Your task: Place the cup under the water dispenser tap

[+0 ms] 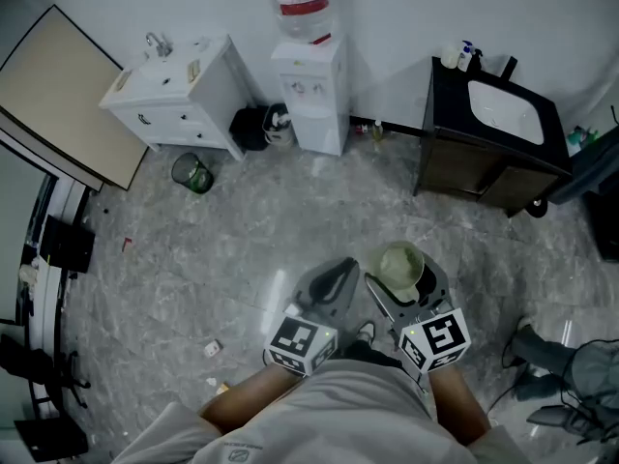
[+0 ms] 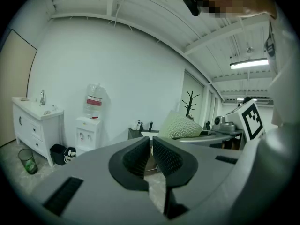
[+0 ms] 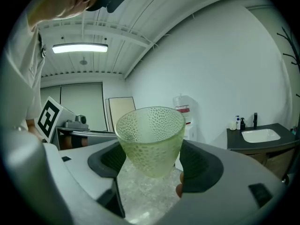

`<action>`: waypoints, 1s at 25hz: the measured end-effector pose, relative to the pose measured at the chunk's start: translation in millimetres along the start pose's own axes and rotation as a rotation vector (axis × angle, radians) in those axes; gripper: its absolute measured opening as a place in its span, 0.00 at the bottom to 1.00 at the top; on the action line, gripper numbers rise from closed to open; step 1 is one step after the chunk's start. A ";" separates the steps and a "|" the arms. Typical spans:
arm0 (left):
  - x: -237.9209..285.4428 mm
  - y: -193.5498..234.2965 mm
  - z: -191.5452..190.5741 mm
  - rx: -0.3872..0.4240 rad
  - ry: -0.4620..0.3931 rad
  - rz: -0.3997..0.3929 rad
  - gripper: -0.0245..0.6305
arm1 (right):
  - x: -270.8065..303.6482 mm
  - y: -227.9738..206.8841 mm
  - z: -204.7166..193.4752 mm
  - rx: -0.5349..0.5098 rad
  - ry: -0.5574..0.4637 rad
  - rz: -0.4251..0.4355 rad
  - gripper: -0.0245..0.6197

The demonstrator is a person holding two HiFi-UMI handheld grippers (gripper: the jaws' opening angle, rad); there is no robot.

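A pale green, dimpled cup hangs upright over the floor, and my right gripper is shut on its lower part. In the right gripper view the cup fills the space between the two dark pads of my right gripper. My left gripper is held beside it, shut with nothing in it. The white water dispenser with its bottle on top stands against the far wall, well ahead of both grippers. It shows small in the left gripper view.
A white vanity stands left of the dispenser, with a black bag between them and a green bin in front. A black cabinet with a white basin is at the right. A beige board leans at far left.
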State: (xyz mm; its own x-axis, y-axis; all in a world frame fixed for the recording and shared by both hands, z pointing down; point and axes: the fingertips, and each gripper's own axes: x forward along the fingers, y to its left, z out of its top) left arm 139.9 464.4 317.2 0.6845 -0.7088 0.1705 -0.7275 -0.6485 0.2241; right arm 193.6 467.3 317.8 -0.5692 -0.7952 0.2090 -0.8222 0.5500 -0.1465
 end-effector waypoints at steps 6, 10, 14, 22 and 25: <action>-3.6 1.7 -3.1 0.008 -0.005 0.014 0.08 | 1.7 3.9 -7.0 -0.003 0.015 0.008 0.55; -12.0 14.1 -0.5 0.011 -0.010 0.033 0.08 | 13.7 13.7 -8.3 -0.007 0.029 0.023 0.55; -25.4 40.3 3.3 0.015 -0.017 0.058 0.08 | 36.0 30.2 -4.7 -0.020 0.035 0.046 0.55; -54.6 104.6 16.8 0.021 -0.038 0.080 0.08 | 88.6 65.0 5.6 -0.014 0.028 0.049 0.55; -63.1 126.4 20.6 0.023 -0.039 0.087 0.08 | 107.8 73.0 10.3 -0.016 0.021 0.049 0.55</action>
State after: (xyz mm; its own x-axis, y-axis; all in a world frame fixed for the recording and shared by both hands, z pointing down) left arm 3.7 421.5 315.0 0.6169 -0.7724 0.1510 -0.7851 -0.5903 0.1877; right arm 72.2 419.1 319.7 -0.6088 -0.7615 0.2223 -0.7929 0.5927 -0.1413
